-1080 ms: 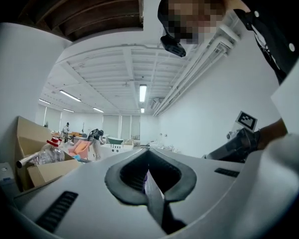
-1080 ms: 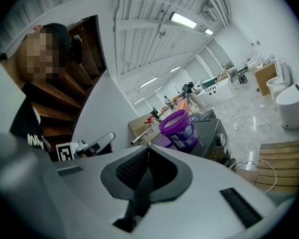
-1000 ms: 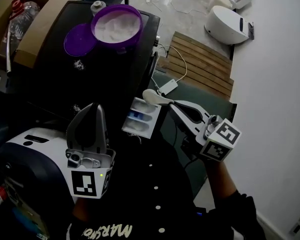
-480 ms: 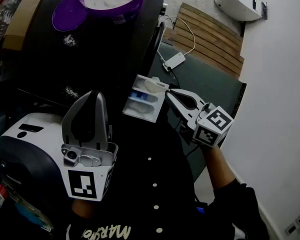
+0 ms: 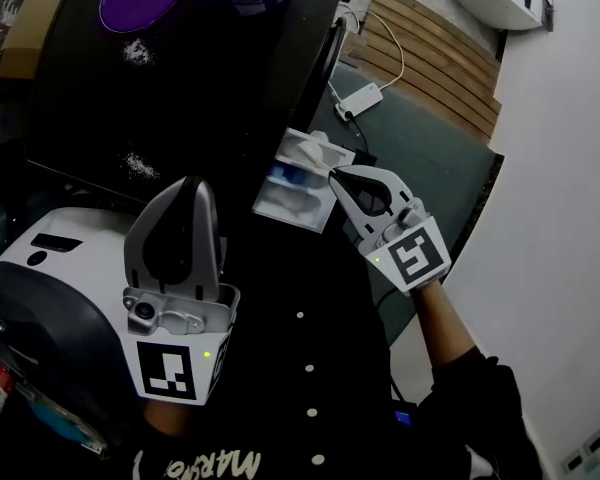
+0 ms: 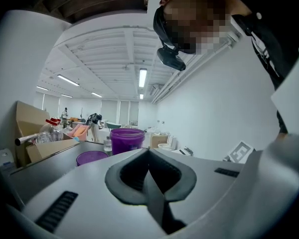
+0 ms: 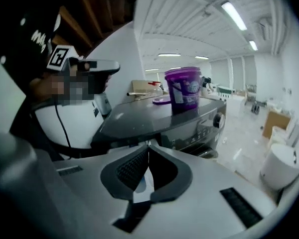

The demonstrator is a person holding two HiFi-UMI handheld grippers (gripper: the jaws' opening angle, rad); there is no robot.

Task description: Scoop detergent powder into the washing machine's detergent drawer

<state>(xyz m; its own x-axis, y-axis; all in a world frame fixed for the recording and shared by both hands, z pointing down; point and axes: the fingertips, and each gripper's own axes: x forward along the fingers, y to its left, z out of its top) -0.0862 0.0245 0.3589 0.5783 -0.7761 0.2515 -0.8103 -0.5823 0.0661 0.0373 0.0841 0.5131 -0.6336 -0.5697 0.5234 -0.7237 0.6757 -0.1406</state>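
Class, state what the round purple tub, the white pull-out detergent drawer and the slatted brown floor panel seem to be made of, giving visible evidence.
Round purple tub: probably plastic, smooth, slightly glossy, uniform colour.
White pull-out detergent drawer: likely moulded plastic, matte, with formed compartments.
Slatted brown floor panel: seemingly wood, separate pale-brown slats.

My head view came through dim and underexposed. The washing machine point(image 5: 180, 88) top and the person's clothing point(image 5: 310, 368) sank nearly to black, while the white wall point(image 5: 570, 218) on the right stayed a flat, bright grey. Both gripper views were far brighter, lit from above by ceiling strip lights point(image 6: 142, 77). They showed heavy fisheye bending and dark vignetted corners. The fingers point(image 6: 127, 176) nearest each lens looked slightly soft.
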